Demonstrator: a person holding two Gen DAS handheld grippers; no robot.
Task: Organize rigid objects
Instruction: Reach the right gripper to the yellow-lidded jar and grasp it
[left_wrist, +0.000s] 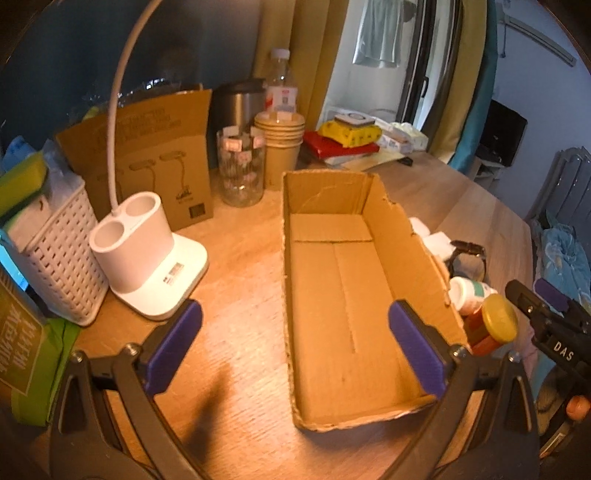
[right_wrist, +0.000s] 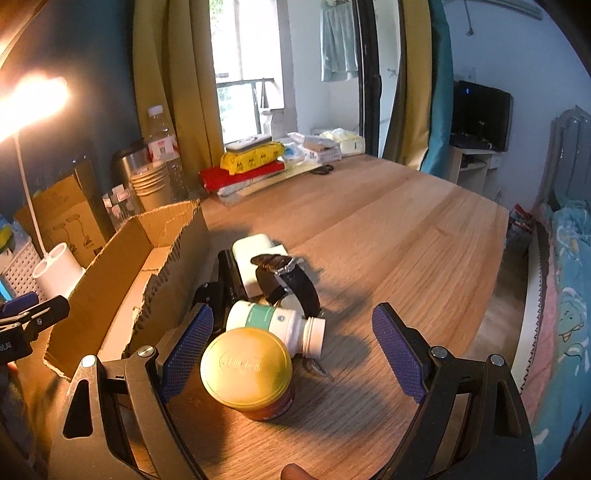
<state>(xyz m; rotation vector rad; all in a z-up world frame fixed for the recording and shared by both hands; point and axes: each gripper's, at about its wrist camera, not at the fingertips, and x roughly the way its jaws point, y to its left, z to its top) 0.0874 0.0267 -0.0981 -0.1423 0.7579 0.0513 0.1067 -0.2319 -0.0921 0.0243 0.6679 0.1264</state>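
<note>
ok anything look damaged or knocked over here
Yes. The cardboard box has a torn, ragged right wall. Beside it, the white bottle lies on its side against the upright yellow-lidded jar.

Left gripper (left_wrist: 293, 345) and right gripper (right_wrist: 293, 354) — black frames, purple textured pads, silver screws, white "DAS" lettering

I see plain brown corrugated card on the open cardboard box (left_wrist: 343, 280), sitting on a pale oak-grain wooden table (right_wrist: 388, 229). My right gripper (right_wrist: 291, 350) has purple cross-hatched pads on black arms. Between them stands an orange jar with a yellow lid (right_wrist: 246, 367); behind it lies a white pill bottle with a teal band (right_wrist: 273, 325) and a black-strapped wristwatch (right_wrist: 288, 280).
</note>
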